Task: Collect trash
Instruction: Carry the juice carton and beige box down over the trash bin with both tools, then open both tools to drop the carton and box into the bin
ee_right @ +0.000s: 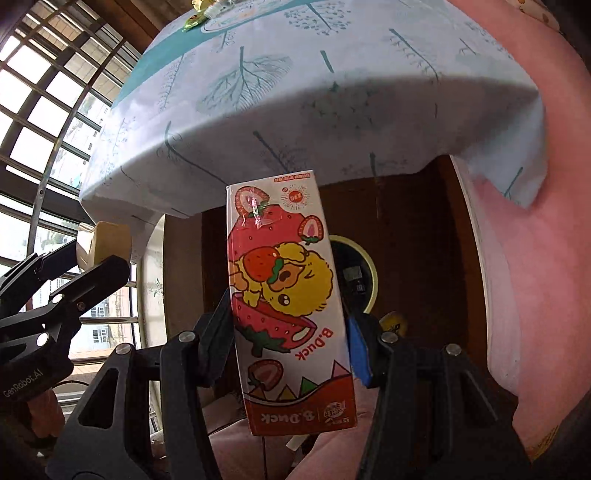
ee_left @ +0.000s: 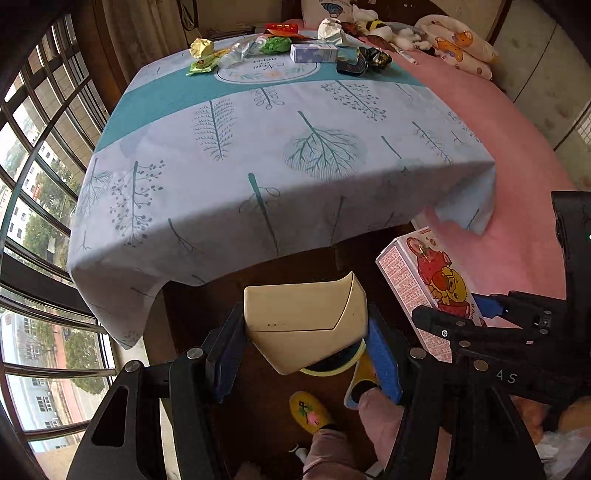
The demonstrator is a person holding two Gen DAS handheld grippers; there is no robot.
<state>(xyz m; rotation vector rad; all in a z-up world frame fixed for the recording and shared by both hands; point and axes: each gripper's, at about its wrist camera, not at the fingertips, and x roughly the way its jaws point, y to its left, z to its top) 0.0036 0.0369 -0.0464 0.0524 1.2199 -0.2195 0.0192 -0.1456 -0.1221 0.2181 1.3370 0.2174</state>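
Left wrist view first: the left gripper (ee_left: 306, 354) is pinching a cream-coloured lid (ee_left: 304, 321), one finger pressed on each side, so the lid sits right between the blue pads. Just under the lid you can see a round yellow-rimmed bin (ee_left: 332, 363) peeking out. Off to the right of these tongs is the right gripper (ee_left: 458, 321), clamped on a strawberry milk carton (ee_left: 432, 284) that tilts up and away. Straight ahead and above is the table (ee_left: 258, 147) with its leaf-print cloth, and the rest of the trash is way out at its far edge: a crumpled yellow paper (ee_left: 201, 47), a green wrapper (ee_left: 202, 65), a white box (ee_left: 314, 52), a crumpled white paper (ee_left: 331, 29) and a dark wrapper (ee_left: 364, 61). Pink bed (ee_left: 517, 155) to the right. Below the tongs, a yellow slipper (ee_left: 308, 411).

Right wrist view: the right gripper (ee_right: 291, 339) is squeezed onto the carton (ee_right: 284, 295), which stands roughly upright between the fingers, print upside down. Behind it, slightly right, is the bin's open mouth (ee_right: 365, 273). To the left sits the left gripper (ee_right: 92, 254) with the lid (ee_right: 107, 240) held in it. Table cloth (ee_right: 295, 92) hangs above, ahead.
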